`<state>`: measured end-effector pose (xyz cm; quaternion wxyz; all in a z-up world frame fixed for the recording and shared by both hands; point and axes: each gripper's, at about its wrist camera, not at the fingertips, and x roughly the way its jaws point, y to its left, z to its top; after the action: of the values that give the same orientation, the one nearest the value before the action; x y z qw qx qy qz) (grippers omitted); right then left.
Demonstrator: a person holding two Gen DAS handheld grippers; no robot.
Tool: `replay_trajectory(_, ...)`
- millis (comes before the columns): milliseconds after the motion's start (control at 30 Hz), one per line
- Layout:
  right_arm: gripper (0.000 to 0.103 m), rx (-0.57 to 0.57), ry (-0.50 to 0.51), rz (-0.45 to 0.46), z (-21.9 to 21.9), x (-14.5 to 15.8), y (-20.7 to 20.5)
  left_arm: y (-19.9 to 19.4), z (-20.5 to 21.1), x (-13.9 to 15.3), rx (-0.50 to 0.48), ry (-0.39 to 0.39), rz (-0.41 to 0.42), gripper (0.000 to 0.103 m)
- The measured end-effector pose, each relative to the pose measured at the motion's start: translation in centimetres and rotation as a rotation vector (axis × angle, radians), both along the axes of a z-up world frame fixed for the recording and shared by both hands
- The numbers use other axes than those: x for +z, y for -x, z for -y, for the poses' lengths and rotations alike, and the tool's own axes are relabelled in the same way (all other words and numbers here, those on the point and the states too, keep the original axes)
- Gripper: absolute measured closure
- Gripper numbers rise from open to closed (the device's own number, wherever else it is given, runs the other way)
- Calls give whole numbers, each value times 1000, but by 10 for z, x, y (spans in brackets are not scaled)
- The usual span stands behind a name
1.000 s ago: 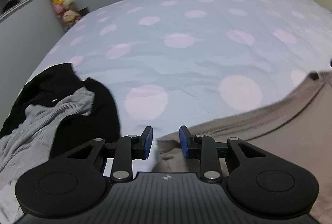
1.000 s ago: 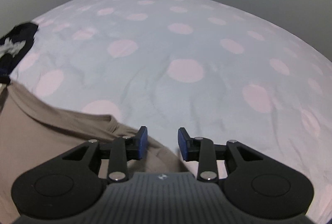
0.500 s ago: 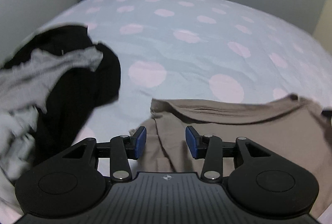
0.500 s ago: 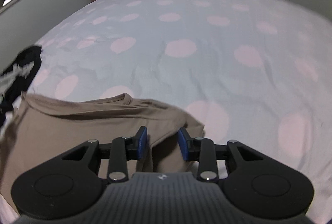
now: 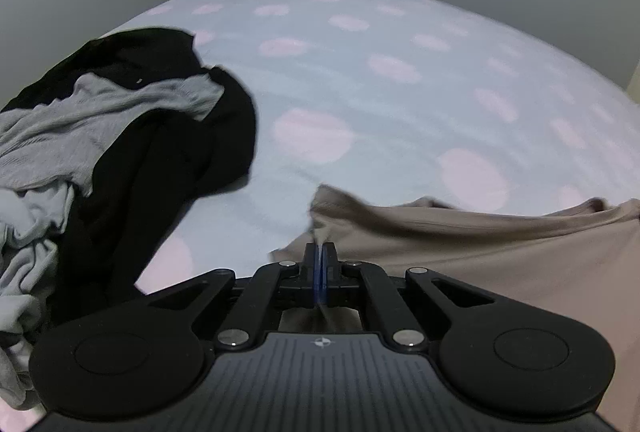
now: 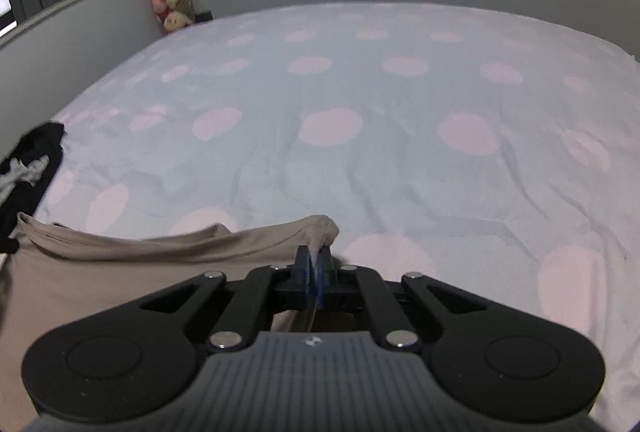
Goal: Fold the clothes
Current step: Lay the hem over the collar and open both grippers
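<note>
Pinching the soft taupe cotton shirt (image 5: 480,252) at opposite corners, your left gripper (image 5: 320,256) and right gripper (image 6: 315,260) were both clenched on its near edge, whose long axis ran straight between them.

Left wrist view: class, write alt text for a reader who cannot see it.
The left gripper is shut on the edge of a tan cotton shirt spread on a pale blue bedsheet with pink dots. A heap of black and grey clothes lies to the left.
</note>
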<state>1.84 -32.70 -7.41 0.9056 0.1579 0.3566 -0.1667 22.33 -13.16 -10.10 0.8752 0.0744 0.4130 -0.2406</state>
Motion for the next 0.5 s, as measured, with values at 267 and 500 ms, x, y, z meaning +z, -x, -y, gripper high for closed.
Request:
replay_trajectory(267,89,-21,-16,-34,4,-11,5,8,-14,8,31,66,-16,90)
replay_trajectory(500,79,-29,2,-20,-21,10,63,71,-37,38,27,75,7,88)
